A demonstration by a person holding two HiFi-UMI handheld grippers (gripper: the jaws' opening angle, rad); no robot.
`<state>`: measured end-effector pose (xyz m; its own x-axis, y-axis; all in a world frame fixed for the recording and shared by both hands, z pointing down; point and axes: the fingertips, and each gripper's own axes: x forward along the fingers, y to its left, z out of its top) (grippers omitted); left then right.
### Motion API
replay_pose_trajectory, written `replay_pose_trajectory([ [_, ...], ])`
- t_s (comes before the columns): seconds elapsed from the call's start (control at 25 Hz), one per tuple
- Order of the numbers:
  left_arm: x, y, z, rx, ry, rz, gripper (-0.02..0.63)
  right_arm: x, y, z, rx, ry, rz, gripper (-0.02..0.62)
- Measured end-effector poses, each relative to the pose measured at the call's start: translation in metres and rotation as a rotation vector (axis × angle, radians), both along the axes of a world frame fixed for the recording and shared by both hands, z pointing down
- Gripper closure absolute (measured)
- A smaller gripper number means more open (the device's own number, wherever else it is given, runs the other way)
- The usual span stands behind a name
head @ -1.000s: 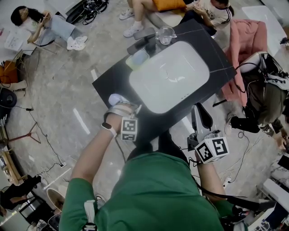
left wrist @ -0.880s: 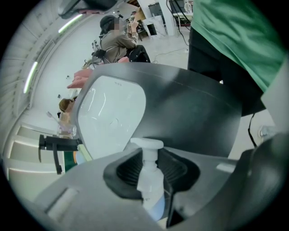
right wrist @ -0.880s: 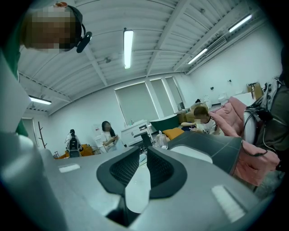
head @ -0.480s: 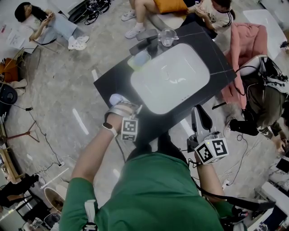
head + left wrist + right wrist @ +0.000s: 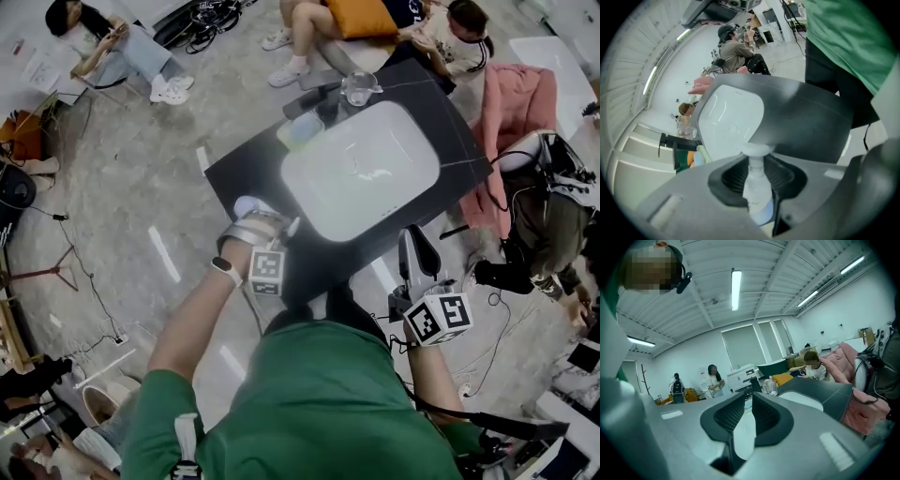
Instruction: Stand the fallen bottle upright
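Observation:
A small white pump bottle sits between the pads of my left gripper, which is shut on its neck and body. The pump head pokes out past the fingertips. In the head view the bottle shows as a white shape at the near left corner of the black counter, with my left gripper pointing steeply down over it. My right gripper hangs off the counter's near right edge. In the right gripper view it points nearly level, its jaws shut with nothing between them.
A white oval basin fills the counter's middle. At its far side stand a dark faucet, a clear glass jug and a pale soap tray. People sit on the floor beyond. A pink cloth hangs at the right.
My left gripper has risen a little with the bottle in it. The head view has shifted slightly. The right gripper has kept still.

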<state>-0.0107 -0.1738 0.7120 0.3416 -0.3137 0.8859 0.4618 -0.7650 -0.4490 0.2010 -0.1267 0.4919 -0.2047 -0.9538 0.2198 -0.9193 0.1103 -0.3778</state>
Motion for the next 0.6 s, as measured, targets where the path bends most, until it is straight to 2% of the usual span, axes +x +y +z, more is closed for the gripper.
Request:
replay_pose_trajectory([
  [0.28, -0.009, -0.004, -0.022, 0.017, 0.059, -0.025, 0.509, -0.013, 0.002, -0.009, 0.007, 0.002, -0.005, 0.552],
  [0.6, -0.02, -0.027, -0.054, -0.017, 0.211, -0.168, 0.508, -0.02, 0.0, -0.023, 0.018, 0.026, -0.006, 0.552],
])
